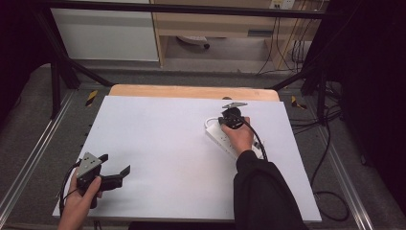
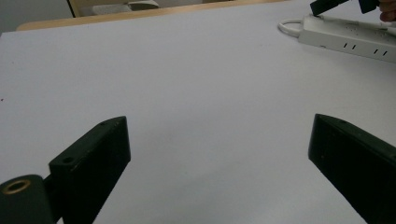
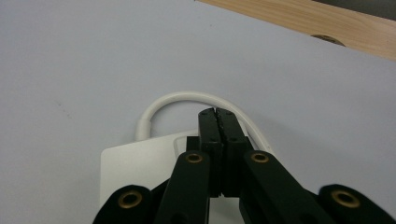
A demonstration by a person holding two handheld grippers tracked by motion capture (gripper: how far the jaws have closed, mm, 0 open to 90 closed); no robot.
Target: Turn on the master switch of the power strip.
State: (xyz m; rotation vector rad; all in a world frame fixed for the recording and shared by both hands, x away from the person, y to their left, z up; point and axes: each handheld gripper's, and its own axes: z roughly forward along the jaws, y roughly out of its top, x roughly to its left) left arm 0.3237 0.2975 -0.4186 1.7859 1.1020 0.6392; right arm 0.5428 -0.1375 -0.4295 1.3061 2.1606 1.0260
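A white power strip (image 1: 221,138) lies at the right of the white table top (image 1: 158,143), its short white cable (image 3: 187,99) looping off the far end. My right gripper (image 1: 229,120) hovers over that end, and in the right gripper view its jaws are shut flat against each other (image 3: 218,114) with nothing between them, above the strip's end (image 3: 140,168). My left gripper (image 1: 116,163) is held near the front left corner, open wide (image 2: 219,123) over bare sheet. From there the power strip (image 2: 350,39) lies far off at the upper right.
A wooden table edge (image 1: 191,91) shows beyond the white sheet. Black frame posts (image 1: 57,72) stand at the back corners. Cables (image 1: 330,191) trail on the floor at the right, and a cabinet (image 1: 105,33) stands behind.
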